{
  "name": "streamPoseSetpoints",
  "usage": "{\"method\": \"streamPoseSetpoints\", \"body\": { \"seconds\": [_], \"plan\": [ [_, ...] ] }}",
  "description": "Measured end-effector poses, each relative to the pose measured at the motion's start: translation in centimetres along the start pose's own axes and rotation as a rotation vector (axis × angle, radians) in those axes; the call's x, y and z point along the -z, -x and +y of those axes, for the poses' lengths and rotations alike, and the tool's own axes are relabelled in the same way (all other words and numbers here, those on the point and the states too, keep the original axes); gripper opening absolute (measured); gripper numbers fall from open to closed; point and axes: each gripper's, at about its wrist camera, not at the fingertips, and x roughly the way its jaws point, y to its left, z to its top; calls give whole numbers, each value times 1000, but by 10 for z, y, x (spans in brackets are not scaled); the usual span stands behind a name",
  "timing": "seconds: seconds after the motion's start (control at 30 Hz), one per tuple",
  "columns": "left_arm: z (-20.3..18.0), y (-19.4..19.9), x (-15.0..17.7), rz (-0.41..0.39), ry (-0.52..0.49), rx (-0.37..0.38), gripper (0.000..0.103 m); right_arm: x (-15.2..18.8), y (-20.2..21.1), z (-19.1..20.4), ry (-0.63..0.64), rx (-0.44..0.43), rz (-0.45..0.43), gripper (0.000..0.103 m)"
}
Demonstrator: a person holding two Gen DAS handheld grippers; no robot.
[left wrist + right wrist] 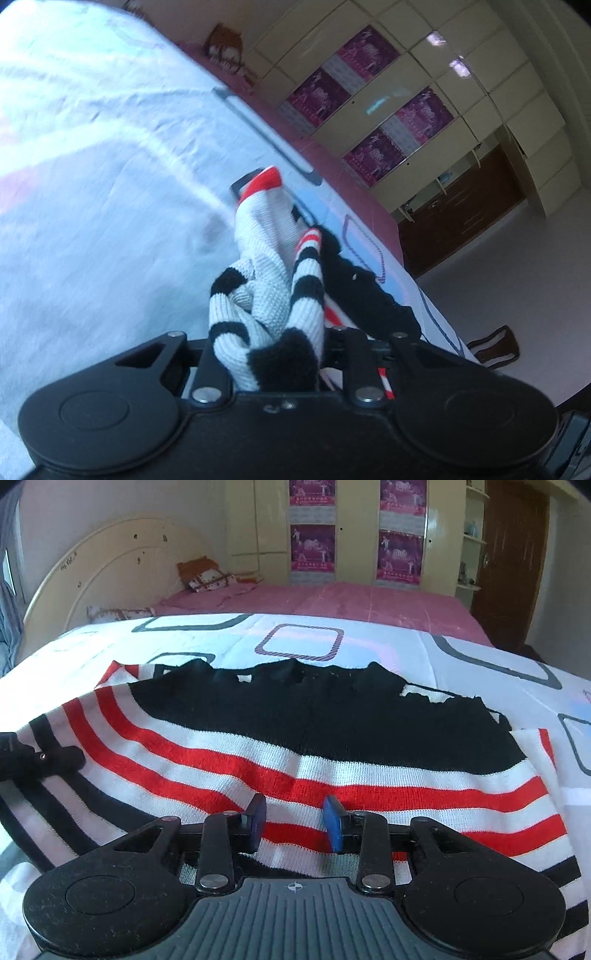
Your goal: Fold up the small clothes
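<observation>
On the bed's patterned sheet [369, 627] lies a striped knit sweater [332, 723], spread nearly flat; it looks soft, light and limp, so it should sag and drag when lifted. The left gripper [275, 365] is clamped on a bunched sleeve [266, 295]. The right gripper [295, 821] has its blue pads part-closed, with a raised fold of the hem between them; whether they pinch it I cannot tell. Hems and cuffs seem the best holds. Bare sheet beyond the collar leaves room for folding; the bed's edge is near on the right.

Cream wardrobe [258, 528], arched headboard [110, 554], brown door [513, 561]
</observation>
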Motion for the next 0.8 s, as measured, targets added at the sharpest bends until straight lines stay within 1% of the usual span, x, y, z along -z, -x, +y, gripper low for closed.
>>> {"method": "streamPoseSetpoints", "body": {
  "seconds": [0.07,0.17,0.27,0.37,0.47,0.53,0.6,0.67,0.73,0.77,0.8],
  "plan": [
    [-15,4,0,-16,-46,-10,20,-1,3,-7,-24,-34,-6,35],
    [-50,8,1,-30,-152,-8,20,-3,14,-22,-75,-83,-30,35],
    [-95,8,5,-43,-258,28,20,-3,29,-39,-96,-105,-53,35],
    [-146,0,19,-23,-382,91,20,-2,47,-63,-130,-103,-76,35],
    [-198,-12,47,7,-508,169,20,4,68,-94,-183,-87,-100,35],
    [-225,-21,72,34,-578,214,20,10,82,-116,-216,-61,-113,35],
    [-243,-33,101,71,-637,244,20,19,94,-139,-246,-23,-119,35],
    [-258,-48,138,113,-733,244,20,29,103,-160,-276,13,-114,35],
    [-263,-61,170,179,-812,219,23,39,111,-178,-313,42,-105,35],
    [-264,-66,186,215,-867,192,26,44,115,-187,-335,46,-102,35],
    [-265,-68,198,229,-912,169,34,47,120,-195,-355,46,-103,35]
  ]
}}
